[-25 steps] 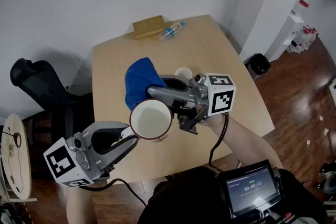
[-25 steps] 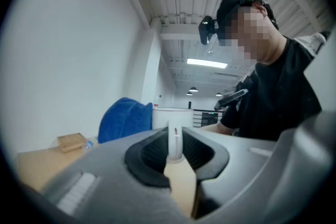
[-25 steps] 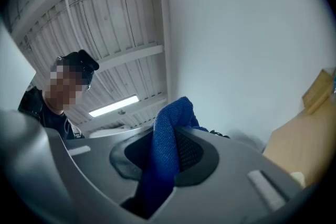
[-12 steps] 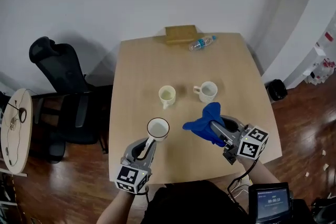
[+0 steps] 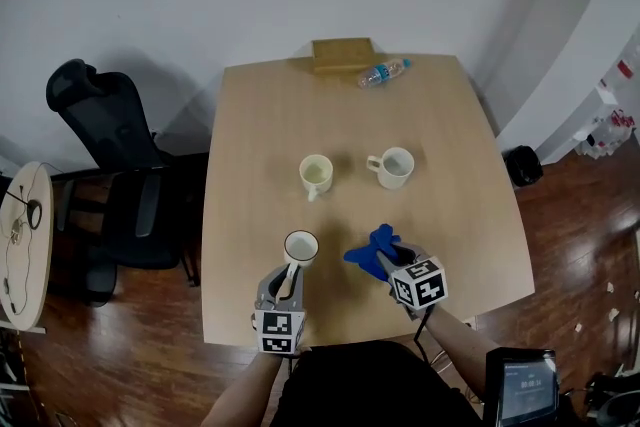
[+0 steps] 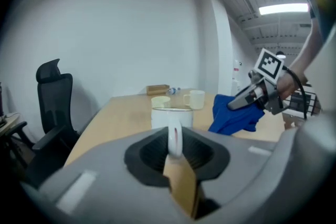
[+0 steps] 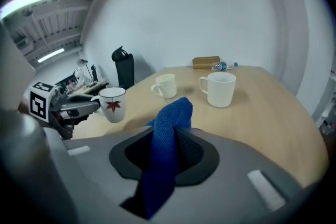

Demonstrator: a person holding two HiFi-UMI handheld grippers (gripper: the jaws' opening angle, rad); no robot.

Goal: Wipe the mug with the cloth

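My left gripper point(image 5: 287, 279) is shut on the handle of a white mug with a red leaf point(image 5: 300, 248), holding it upright low over the table's near edge. In the left gripper view the mug point(image 6: 171, 114) stands just beyond the jaws, with its handle pinched between them. My right gripper point(image 5: 386, 262) is shut on a blue cloth point(image 5: 370, 247), which bunches out past its jaws a short way right of the mug, apart from it. In the right gripper view the cloth point(image 7: 169, 136) rises between the jaws, and the mug point(image 7: 113, 104) is seen at the left.
On the wooden table point(image 5: 250, 135) a cream mug point(image 5: 316, 174) and a white mug point(image 5: 393, 167) stand mid-table. A water bottle point(image 5: 383, 72) and a wooden box point(image 5: 342, 54) lie at the far edge. A black office chair point(image 5: 110, 175) stands left of the table.
Both grippers have dropped from close under the camera to the table's near edge and drawn apart. The cloth, then against the mug, is now clear of it.
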